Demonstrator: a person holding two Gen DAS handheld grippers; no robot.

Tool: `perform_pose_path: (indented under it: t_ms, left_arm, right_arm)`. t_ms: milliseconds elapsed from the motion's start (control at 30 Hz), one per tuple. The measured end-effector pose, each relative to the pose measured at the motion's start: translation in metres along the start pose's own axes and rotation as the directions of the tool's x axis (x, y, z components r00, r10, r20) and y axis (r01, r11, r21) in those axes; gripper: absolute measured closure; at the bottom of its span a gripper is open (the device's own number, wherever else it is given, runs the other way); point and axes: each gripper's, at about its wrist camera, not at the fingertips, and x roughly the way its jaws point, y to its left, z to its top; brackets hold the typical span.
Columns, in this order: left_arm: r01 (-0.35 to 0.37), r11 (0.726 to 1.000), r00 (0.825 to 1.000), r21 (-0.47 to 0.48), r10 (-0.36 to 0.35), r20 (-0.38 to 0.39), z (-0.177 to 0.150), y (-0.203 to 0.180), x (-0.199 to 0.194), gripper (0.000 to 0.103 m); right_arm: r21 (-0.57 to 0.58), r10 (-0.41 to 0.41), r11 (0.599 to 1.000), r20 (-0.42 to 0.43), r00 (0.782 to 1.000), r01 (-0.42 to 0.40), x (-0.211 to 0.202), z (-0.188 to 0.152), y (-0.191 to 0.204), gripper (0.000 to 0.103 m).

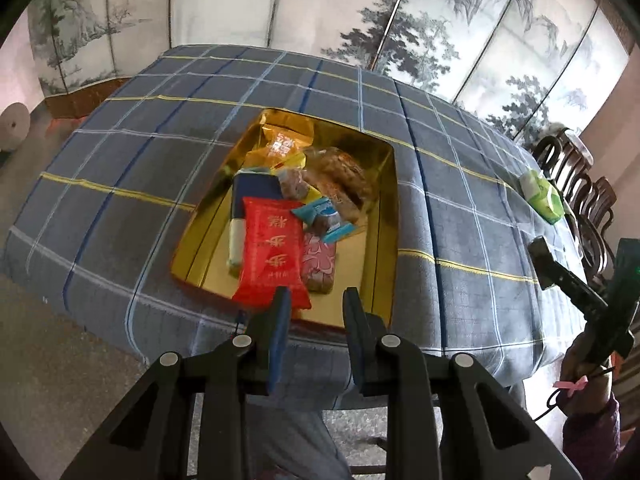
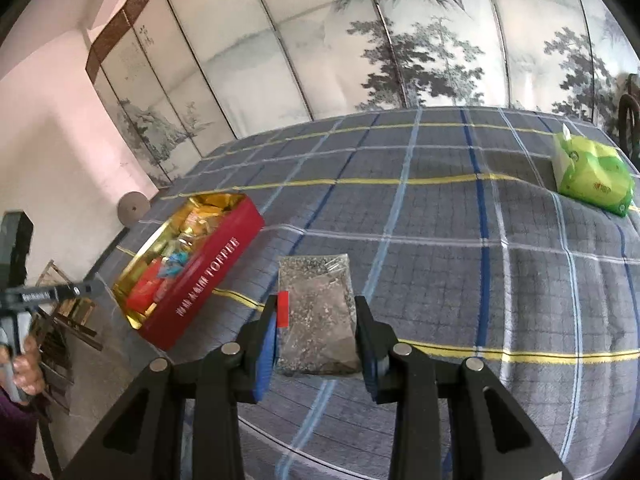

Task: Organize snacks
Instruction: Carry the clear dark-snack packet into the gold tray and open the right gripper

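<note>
Gripping a clear packet (image 2: 318, 316) of dark speckled snack with a red label at its edge, the right gripper (image 2: 316, 312) presses both pads against the packet's sides above the checked tablecloth (image 2: 480, 280). Over the near rim of the tin, the left gripper (image 1: 316, 300) has its jaws drawn in as far as they go, with nothing between them. Beyond them the tin (image 1: 384, 216), red outside with white lettering and gold inside, lies open on the cloth and holds the other snacks: a red packet (image 1: 272, 256) with gold characters nearest, a pink wrapper (image 1: 318, 264) just beside it, a blue-and-white bar (image 1: 248, 208), a light-blue sachet (image 1: 324, 216), brown pastries (image 1: 340, 176) and yellow packets (image 1: 280, 140) at the far end. Well apart, near the far right table edge, a green tissue pack (image 2: 592, 176) rests.
</note>
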Motion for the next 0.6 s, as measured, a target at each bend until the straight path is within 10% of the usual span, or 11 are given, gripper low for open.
perform_pose_path:
  t_ms: [600]
  left_arm:
    - [-0.134, 0.991, 0.984, 0.020, 0.130, 0.120, -0.028, 0.029, -0.020, 0.061]
  right_arm:
    - [-0.141, 0.222, 0.963, -0.060, 0.973, -0.229, 0.053, 0.052, 0.127, 0.068]
